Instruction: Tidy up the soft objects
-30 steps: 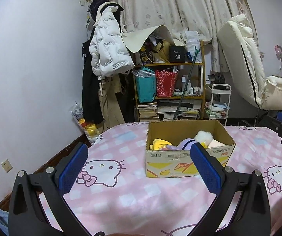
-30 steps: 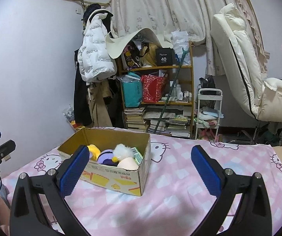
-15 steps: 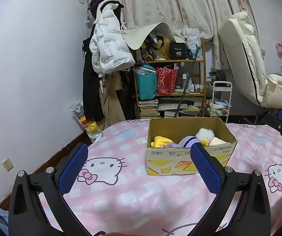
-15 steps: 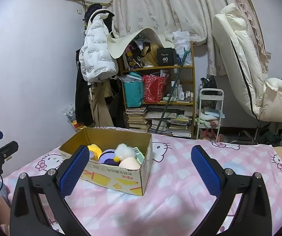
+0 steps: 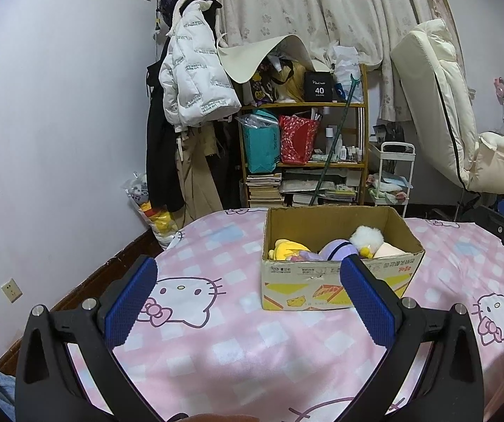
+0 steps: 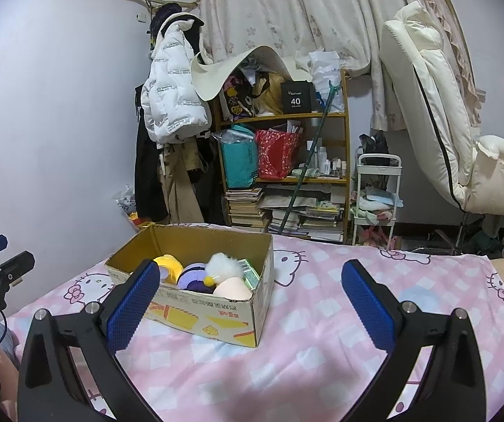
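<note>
An open cardboard box [image 5: 322, 281] stands on the pink Hello Kitty bedspread [image 5: 216, 334]; it also shows in the right wrist view [image 6: 216, 316]. Inside lie soft toys: a yellow one [image 5: 287, 248], a purple one [image 5: 336, 248], a white fluffy one [image 5: 368, 237] and a peach one [image 6: 232, 286]. My left gripper [image 5: 248, 299] is open and empty, held above the bed in front of the box. My right gripper [image 6: 248, 299] is open and empty, right of the box and nearer than it.
A cluttered wooden shelf [image 5: 304, 161] with books and bags stands behind the bed. Coats [image 5: 188, 88] hang at the wall left of it. A cream recliner [image 5: 455, 123] and a small white cart [image 5: 392, 176] are at the right.
Both views have shifted slightly; the box sits a little lower and farther in the left wrist view. Both grippers stay open and empty.
</note>
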Action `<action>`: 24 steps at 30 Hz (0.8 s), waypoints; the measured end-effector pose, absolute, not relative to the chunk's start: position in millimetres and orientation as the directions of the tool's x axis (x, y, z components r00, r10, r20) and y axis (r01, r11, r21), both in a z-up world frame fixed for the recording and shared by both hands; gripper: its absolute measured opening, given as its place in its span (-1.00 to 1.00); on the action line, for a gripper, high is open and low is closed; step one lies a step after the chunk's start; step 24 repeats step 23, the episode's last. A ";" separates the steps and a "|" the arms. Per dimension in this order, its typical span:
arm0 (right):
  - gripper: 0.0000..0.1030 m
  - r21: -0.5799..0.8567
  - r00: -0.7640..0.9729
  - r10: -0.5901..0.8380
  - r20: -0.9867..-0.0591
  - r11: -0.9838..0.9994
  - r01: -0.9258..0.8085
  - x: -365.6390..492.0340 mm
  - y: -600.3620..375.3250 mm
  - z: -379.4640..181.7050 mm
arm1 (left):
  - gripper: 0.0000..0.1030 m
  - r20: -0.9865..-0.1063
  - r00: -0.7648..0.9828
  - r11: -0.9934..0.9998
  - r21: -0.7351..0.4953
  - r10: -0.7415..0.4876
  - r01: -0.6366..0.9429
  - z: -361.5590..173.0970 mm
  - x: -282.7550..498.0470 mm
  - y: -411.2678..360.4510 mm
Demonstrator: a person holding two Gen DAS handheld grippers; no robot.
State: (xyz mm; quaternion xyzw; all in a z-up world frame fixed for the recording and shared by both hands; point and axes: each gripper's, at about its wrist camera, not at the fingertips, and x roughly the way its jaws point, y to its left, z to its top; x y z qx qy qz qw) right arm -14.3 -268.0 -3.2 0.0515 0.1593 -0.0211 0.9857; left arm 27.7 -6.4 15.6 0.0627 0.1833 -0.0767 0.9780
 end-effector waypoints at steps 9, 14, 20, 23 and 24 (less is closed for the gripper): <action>1.00 0.094 0.946 -0.018 -0.324 0.994 0.051 -13.3 -266.6 -4.3 | 0.99 -0.372 0.919 0.980 0.093 -0.130 0.176 14.5 29.5 -7.9; 1.00 0.087 0.946 -0.013 -0.324 0.995 0.044 -11.5 -267.5 -4.5 | 0.99 -0.373 0.919 0.980 0.099 -0.126 0.174 12.7 30.7 -8.9; 1.00 0.089 0.946 -0.012 -0.325 0.995 0.044 -11.5 -267.0 -4.7 | 0.99 -0.360 0.924 0.976 0.120 -0.129 0.183 11.3 27.2 -10.9; 1.00 0.087 0.945 -0.016 -0.326 0.995 0.046 -11.2 -267.4 -4.5 | 0.99 -0.366 0.922 0.974 0.128 -0.128 0.186 9.8 28.6 -11.5; 1.00 0.087 0.945 -0.016 -0.326 0.995 0.046 -11.2 -267.4 -4.5 | 0.99 -0.366 0.922 0.974 0.128 -0.128 0.186 9.8 28.6 -11.5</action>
